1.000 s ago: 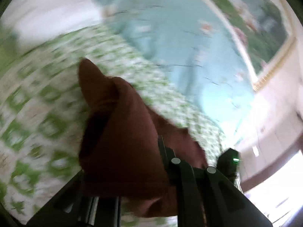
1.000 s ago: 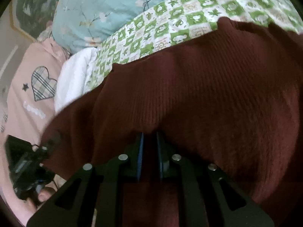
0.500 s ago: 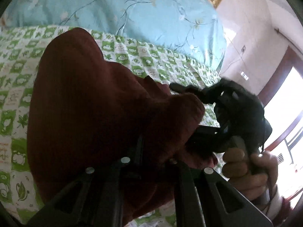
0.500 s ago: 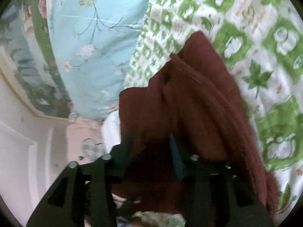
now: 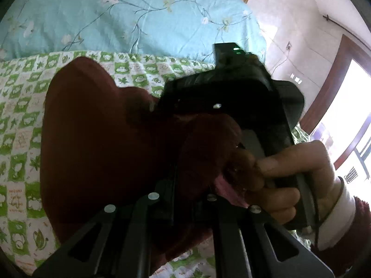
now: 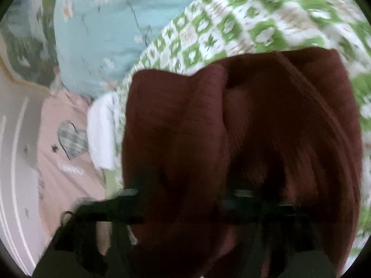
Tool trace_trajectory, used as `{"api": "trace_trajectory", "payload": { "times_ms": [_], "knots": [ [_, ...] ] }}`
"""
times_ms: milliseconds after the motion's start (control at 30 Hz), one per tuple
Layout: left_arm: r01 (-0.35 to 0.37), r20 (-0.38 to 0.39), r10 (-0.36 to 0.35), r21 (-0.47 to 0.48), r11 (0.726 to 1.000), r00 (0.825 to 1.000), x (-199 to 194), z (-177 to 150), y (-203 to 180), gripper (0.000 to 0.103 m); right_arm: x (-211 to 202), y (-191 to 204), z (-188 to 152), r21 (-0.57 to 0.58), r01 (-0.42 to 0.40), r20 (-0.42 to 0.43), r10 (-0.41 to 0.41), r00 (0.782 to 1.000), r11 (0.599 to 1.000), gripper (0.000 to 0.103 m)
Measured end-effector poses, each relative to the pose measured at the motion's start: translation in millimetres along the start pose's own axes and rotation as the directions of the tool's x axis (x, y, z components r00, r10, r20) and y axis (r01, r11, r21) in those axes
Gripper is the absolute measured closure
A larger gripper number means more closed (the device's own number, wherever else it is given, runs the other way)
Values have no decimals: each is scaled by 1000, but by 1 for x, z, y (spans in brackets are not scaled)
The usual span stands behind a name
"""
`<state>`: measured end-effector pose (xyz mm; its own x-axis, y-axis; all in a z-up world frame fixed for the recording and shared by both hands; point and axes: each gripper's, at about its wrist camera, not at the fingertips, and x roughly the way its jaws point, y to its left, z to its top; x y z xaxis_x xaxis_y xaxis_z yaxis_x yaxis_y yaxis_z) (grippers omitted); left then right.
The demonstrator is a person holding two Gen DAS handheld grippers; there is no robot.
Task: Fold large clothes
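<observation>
While the left wrist view looks along its own two fingers, the left gripper [image 5: 185, 199] shows at six o'clock with its jaws pressed together on a bunched fold of the dark red sweater [image 5: 97, 143]. That garment fills the middle and the nine o'clock side, hanging over the green checked sheet [image 5: 20, 120], which spreads from nine round to seven o'clock. A pale blue flowered pillow [image 5: 139, 14] lies at twelve o'clock. At three o'clock the right gripper [image 5: 234, 97] comes in as a black block, held by the person's right hand [image 5: 285, 176], its front end touching the same bunch of cloth. Judging by this, the two tools are brought together so that one edge of the sweater meets the other.

Seen from the right wrist, everything is blurred. The sweater [image 6: 243, 139] covers the centre and the three o'clock side, draped over the tool's dark frame at six o'clock, so I cannot tell whether the right jaws are spread or pinching. The checked sheet [image 6: 243, 23] sits at one o'clock, the blue pillow [image 6: 97, 30] at eleven, and a pink cloth with a heart patch [image 6: 69, 157] at nine.
</observation>
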<state>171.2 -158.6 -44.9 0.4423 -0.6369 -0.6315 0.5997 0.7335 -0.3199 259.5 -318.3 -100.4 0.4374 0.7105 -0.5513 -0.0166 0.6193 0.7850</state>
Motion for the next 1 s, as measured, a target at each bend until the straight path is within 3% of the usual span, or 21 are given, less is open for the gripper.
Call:
{"api": "trace_trajectory", "payload": {
  "times_ms": [133,200,333,433,533,633,700,767,900,933,1000],
  "knots": [
    [49,46,-51,35,998,998,-11,15,-18,95,-61,15,-8,-100,-77,148,92,985,992,86],
    [89,42,-91,51,995,995,-6,20,-33,95,-87,9,-14,-127,-48,210,74,975,991,86],
    [99,-65,-97,29,995,993,35,7,-43,93,-80,-39,-20,-40,100,169,-92,981,994,87],
    [105,-143,-111,-45,993,984,54,-6,-34,93,-67,-64,-28,-13,104,146,-101,984,994,87],
    [130,-142,-138,-67,989,980,39,-7,-32,80,-73,-67,-31,-8,76,176,-74,982,997,87],
    [142,-124,-150,-65,988,981,11,-7,-29,58,-76,-60,-32,-31,101,186,-94,978,994,87],
    [137,-96,-144,-78,988,985,-11,-7,-23,35,-83,-59,-31,-41,114,198,-104,975,993,87],
    [116,-58,-123,-112,987,991,-34,-8,-8,23,-82,-54,-30,-48,189,197,-176,964,981,86],
    [32,-20,-38,-242,970,999,-63,-7,40,21,-89,-42,-38,-87,261,197,-240,951,961,78],
    [22,-18,-28,-272,962,999,-63,-7,51,21,-93,-37,-40,-98,283,206,-259,944,954,73],
    [5,-32,-17,-354,935,999,-58,-6,77,21,-100,-30,-43,-109,301,228,-271,935,947,51]
  ]
}}
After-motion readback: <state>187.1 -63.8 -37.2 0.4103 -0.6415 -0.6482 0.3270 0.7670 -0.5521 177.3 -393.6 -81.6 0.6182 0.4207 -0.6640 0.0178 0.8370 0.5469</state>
